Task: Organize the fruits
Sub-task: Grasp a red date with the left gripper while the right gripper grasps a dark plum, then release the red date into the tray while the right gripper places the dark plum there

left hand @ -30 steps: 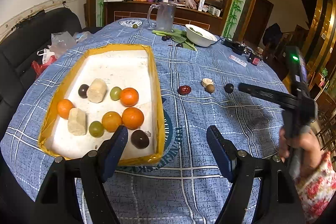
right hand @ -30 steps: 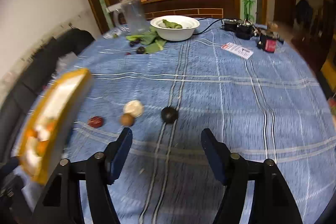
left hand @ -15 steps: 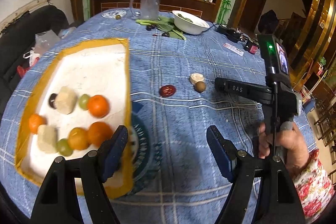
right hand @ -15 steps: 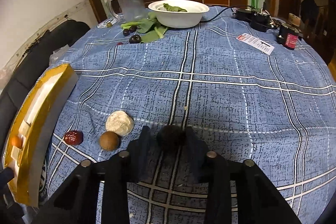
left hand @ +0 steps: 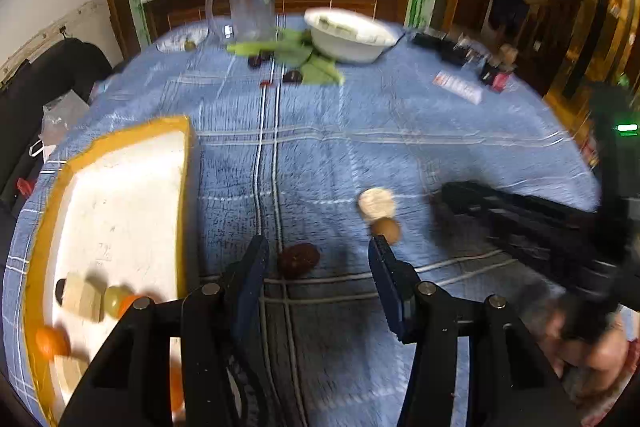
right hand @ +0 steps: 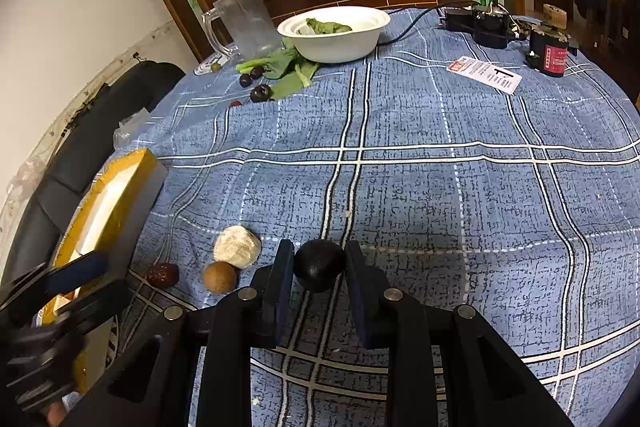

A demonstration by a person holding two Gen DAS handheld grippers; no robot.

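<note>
On the blue cloth [right hand: 440,187], right gripper [right hand: 318,267] clamps a dark fruit [right hand: 319,264]; left gripper [left hand: 316,267] gapes around a red date [left hand: 298,259].

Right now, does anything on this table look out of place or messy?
Yes. Green leaves lie loose on the tablecloth beside the white bowl, with dark plums scattered among them. A red date, a brown fruit and a pale lump sit outside the yellow-rimmed tray.
</note>
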